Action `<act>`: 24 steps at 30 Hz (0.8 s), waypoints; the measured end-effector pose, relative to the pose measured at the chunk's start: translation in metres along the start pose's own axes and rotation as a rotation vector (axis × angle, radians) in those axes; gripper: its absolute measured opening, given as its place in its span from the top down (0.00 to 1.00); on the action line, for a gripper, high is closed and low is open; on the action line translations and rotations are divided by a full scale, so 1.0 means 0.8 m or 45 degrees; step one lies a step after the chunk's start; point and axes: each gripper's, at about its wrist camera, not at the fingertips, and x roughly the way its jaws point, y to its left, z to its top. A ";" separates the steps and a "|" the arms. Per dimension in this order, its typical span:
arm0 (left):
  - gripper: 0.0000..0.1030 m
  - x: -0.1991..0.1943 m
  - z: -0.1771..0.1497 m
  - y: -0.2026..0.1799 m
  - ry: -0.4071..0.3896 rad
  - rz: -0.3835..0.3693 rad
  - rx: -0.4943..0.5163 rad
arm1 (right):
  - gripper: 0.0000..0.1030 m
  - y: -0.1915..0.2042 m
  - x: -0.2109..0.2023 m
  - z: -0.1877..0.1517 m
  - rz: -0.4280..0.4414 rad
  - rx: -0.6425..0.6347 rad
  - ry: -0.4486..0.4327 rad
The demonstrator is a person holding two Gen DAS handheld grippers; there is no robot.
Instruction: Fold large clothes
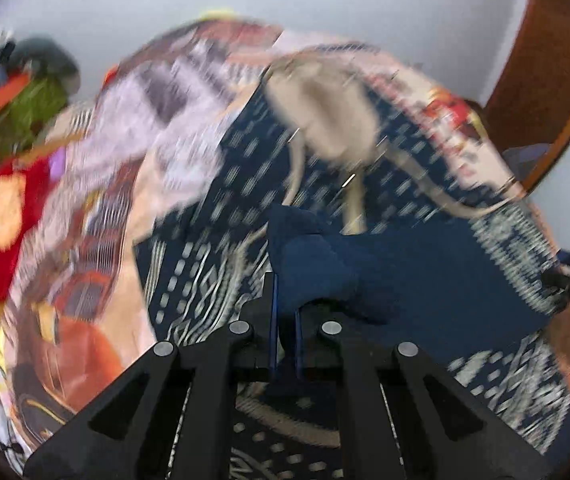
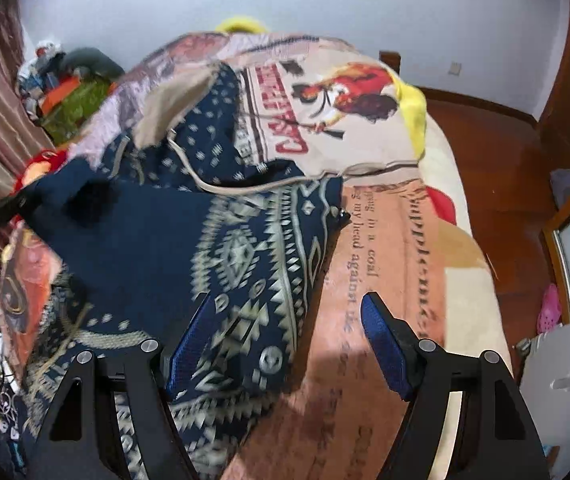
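Under the left gripper (image 1: 285, 312), fingers clamped on the navy patterned garment (image 1: 425, 280); right gripper (image 2: 285, 344) fingers apart.

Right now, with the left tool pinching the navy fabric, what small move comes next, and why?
Probably bring the open right tool down to pinch the patterned hoodie's near edge. The left tool is shut on a plain navy fold, while the right holds nothing and hangs above the garment on the printed bedspread; folding likely needs both corners held.

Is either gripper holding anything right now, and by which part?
The left gripper pinches the navy patterned garment by a plain navy fold at its edge. The right gripper is open, holding nothing.
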 end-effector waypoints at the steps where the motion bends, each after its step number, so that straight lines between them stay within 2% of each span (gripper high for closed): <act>1: 0.94 0.010 -0.009 0.011 0.026 0.005 -0.017 | 0.29 0.000 0.010 0.001 -0.015 -0.001 0.020; 5: 0.92 0.044 -0.041 0.034 0.141 -0.029 -0.044 | 0.26 0.000 0.031 -0.002 -0.025 -0.015 0.045; 7: 0.80 0.057 -0.054 0.038 0.184 -0.029 -0.031 | 0.24 0.005 0.032 -0.005 -0.048 -0.038 0.031; 8: 0.77 0.059 -0.060 0.039 0.190 -0.026 -0.022 | 0.24 0.006 0.033 -0.005 -0.058 -0.047 0.032; 10: 0.65 0.057 -0.068 0.042 0.182 -0.011 -0.013 | 0.23 0.009 0.033 -0.005 -0.075 -0.063 0.031; 17: 0.49 0.026 -0.072 0.043 0.154 -0.015 0.021 | 0.23 0.008 0.032 -0.003 -0.063 -0.036 0.047; 19: 0.39 0.019 -0.070 0.033 0.135 -0.021 0.051 | 0.23 0.008 0.031 -0.003 -0.059 -0.031 0.042; 21: 0.34 0.019 -0.065 0.016 0.122 -0.033 0.077 | 0.23 0.009 0.030 -0.004 -0.057 -0.030 0.038; 24: 0.34 0.036 -0.055 -0.007 0.141 -0.021 0.112 | 0.23 0.009 0.031 -0.005 -0.058 -0.030 0.036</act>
